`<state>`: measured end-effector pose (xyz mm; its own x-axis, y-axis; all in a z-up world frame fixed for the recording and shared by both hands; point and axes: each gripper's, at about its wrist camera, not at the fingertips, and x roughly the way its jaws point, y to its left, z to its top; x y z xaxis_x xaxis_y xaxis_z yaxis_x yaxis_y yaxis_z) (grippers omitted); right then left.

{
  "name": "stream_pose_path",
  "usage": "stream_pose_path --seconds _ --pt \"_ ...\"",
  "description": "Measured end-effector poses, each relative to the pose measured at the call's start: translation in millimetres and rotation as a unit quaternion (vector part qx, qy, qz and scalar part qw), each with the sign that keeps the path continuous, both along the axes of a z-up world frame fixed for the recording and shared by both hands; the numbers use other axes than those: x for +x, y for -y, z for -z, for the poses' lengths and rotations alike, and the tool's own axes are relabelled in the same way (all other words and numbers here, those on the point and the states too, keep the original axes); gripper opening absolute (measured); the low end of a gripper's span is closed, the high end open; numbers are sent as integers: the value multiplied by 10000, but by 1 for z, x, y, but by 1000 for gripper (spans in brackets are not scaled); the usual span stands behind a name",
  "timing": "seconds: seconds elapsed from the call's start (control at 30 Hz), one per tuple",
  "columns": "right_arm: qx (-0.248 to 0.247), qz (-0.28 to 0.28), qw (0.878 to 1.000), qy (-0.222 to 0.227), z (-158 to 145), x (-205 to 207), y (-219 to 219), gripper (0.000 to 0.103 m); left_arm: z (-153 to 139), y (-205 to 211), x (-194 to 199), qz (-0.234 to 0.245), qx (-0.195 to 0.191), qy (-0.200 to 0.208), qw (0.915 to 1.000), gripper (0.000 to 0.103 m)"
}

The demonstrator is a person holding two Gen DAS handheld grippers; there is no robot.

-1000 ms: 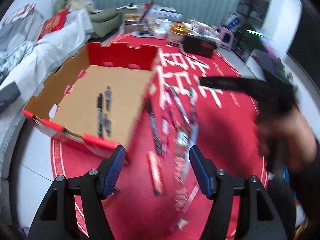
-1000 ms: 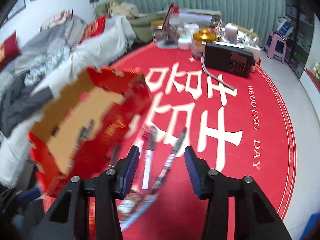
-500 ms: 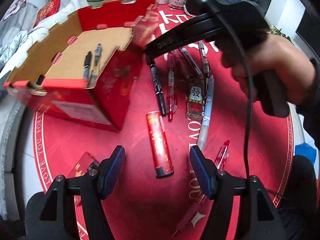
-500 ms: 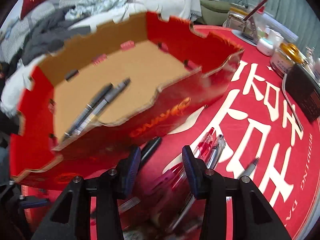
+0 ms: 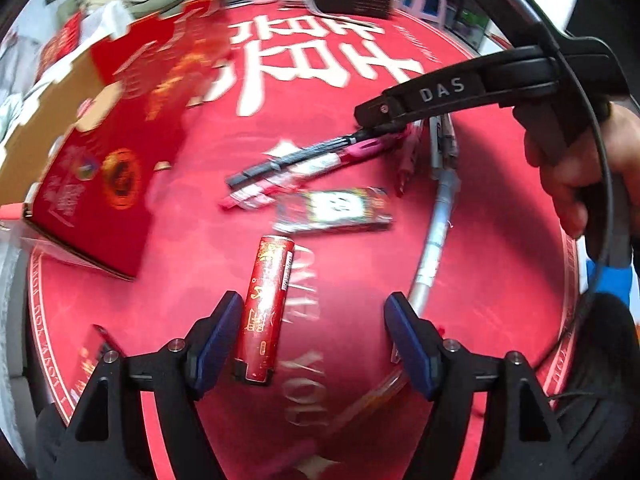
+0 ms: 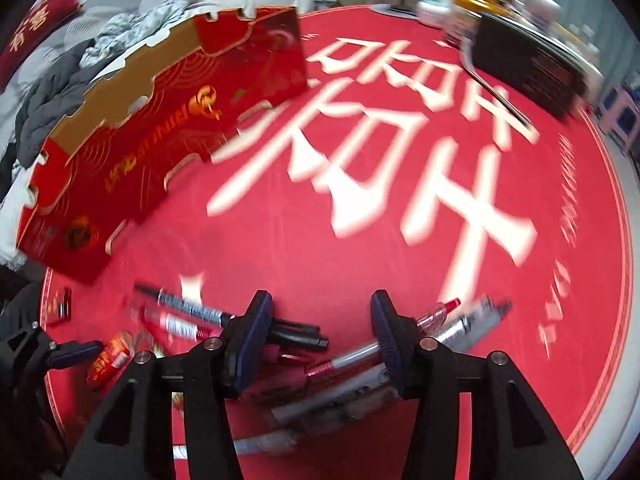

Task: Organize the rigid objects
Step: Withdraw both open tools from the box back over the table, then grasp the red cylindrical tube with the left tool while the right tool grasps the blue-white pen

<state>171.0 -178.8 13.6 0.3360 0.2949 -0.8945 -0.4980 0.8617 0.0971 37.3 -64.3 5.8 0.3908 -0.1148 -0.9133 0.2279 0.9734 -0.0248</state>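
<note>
The right hand-held gripper point(image 6: 320, 336) is now low over the scattered pens on the round red tablecloth point(image 6: 400, 208), its fingers spread either side of a clear red-inked pen point(image 6: 352, 360); half a second ago it looked into the red cardboard box point(image 6: 160, 120). That box now sits off to the left, its inside out of view. The left hand-held gripper point(image 5: 312, 336) has moved nearer the red patterned tube point(image 5: 266, 312), which now reaches between its open fingers.

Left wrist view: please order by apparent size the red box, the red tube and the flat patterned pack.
1. red box
2. red tube; near the camera, so perhaps flattered
3. flat patterned pack; blurred, close to the tube's size
</note>
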Motion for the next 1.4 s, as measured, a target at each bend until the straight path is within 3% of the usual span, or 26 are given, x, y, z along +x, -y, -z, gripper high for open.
stream_pose_path --seconds 0.1,0.17,0.23,0.33,0.5,0.67,0.83,0.9,1.0,1.07,1.17,1.27,1.33,1.4 --pt "18 237 9997 -14 -2 -22 15 53 1 11 -12 307 57 25 9995 77" --pt "343 702 9967 198 -20 -26 28 53 -5 7 -13 226 28 117 9997 77" --pt "900 1370 9861 272 -38 -38 53 53 -14 -4 -18 53 16 282 9996 77" --pt "1464 2201 9644 -50 -43 -67 77 53 -23 -28 -18 -187 -182 339 9991 77" --pt "1570 2718 9483 -468 -27 -129 71 53 -18 -45 -41 -346 -320 192 9987 77" --pt "1074 2647 9570 -515 -10 -163 42 53 -17 -44 -49 -289 -318 178 9989 76" --pt "1127 2571 9596 -185 -11 -165 25 53 -9 -45 -38 -412 -444 85 9981 66" --pt "1068 2584 9598 -233 -2 -159 16 53 -8 -38 -31 -371 -347 175 9986 65" --pt "797 2583 9628 43 -4 -153 6 53 -5 -29 -24 -295 12 350 9990 65" --pt "747 2613 9623 119 -3 -151 4 53 -4 -27 -21 -277 16 424 9987 65" --pt "511 2545 9654 248 -1 -148 -2 53 -3 -28 -22 -250 41 547 9982 68" --pt "308 2433 9690 314 0 -145 -7 52 0 -33 -22 -257 47 612 9978 79" --pt "153 2417 9697 334 0 -145 -5 38 0 -39 -21 -322 9 605 9976 83" --pt "-44 2355 9711 379 1 -148 -3 35 0 -45 -20 -400 -8 579 9975 82"
